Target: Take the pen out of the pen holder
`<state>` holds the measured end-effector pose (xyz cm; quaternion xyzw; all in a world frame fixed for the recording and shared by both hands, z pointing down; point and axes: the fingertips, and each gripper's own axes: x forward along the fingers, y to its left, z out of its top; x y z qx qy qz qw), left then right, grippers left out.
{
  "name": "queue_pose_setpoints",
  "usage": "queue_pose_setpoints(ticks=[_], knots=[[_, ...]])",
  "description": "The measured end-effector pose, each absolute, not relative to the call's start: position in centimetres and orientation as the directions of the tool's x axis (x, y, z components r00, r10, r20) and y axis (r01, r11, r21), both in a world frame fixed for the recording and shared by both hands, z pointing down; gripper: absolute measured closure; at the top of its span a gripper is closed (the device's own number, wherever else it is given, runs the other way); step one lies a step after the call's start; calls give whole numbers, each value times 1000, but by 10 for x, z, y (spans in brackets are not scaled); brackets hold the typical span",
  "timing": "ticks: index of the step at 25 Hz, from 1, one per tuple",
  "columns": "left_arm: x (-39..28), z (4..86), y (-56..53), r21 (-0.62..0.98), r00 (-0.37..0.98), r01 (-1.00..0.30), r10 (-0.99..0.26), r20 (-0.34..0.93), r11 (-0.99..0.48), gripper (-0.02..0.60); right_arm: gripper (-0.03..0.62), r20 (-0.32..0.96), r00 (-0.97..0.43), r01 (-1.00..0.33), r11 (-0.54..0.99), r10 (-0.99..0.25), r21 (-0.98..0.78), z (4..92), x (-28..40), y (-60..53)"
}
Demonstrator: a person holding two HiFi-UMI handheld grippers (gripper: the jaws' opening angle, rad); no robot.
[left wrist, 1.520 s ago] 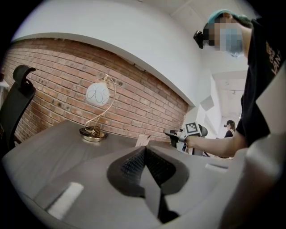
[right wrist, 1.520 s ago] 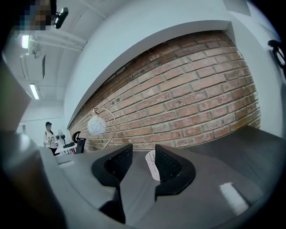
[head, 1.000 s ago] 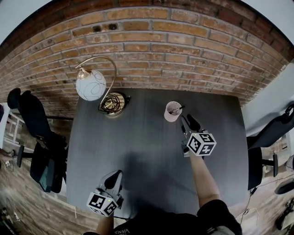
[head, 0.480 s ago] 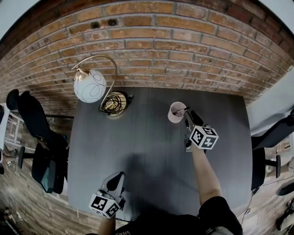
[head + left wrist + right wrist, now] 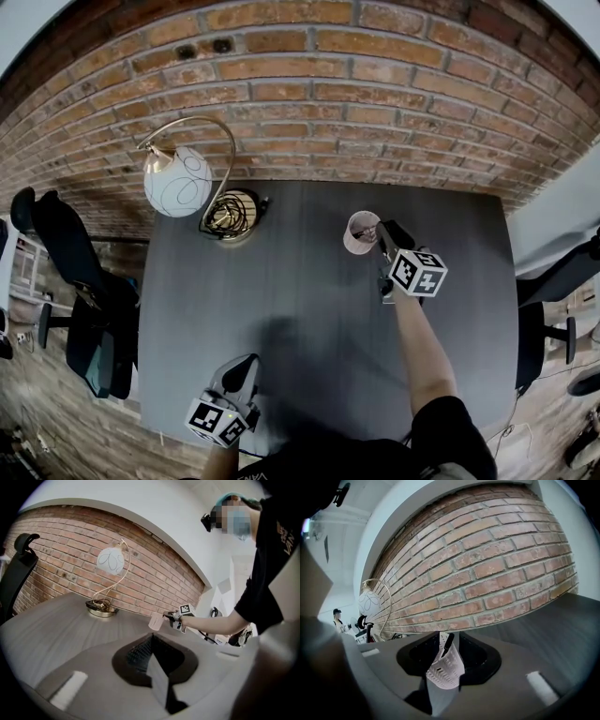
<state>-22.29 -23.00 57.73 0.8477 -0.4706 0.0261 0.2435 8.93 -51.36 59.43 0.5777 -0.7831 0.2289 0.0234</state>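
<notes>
A bench runs up to a brick wall behind it. At the bench's back left stands a lamp, with its base on the bench close to the wall. To the right of the base, also near the back, stands the pen holder with the pen in it. The right gripper is just beside the holder, on its right and front. The left gripper is at the bench's near edge, well apart from both. One chair stands off the bench's left side and another chair off its right.
</notes>
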Motion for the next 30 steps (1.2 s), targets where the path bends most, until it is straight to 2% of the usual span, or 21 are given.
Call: queue_pose_setpoints(ticks=[5,6,7,16,30], knots=[[-221,581,-230,386,558,-811,-780,283,-440,545,473,317,-339,-918,237,-886,-319,599,86,-517],[-221,582,-231,387,558,-811,-779,284,-440,545,517,320,-336,-919,234,-886,-317,600,86,-518],[-221,582,-231,387,558,-811,-779,285,-439,545,528,321,-334,-920,232,-886,-316,600,86,-518],[-223,579,-226,385,549,-816,-787,281,-431,545,553,276,-327,-913,227,-904,-340,585,90,-519],[-224,564,-207,365,540,-822,-803,253,-438,545,554,218,-334,-895,237,-917,-377,547,97,-504]])
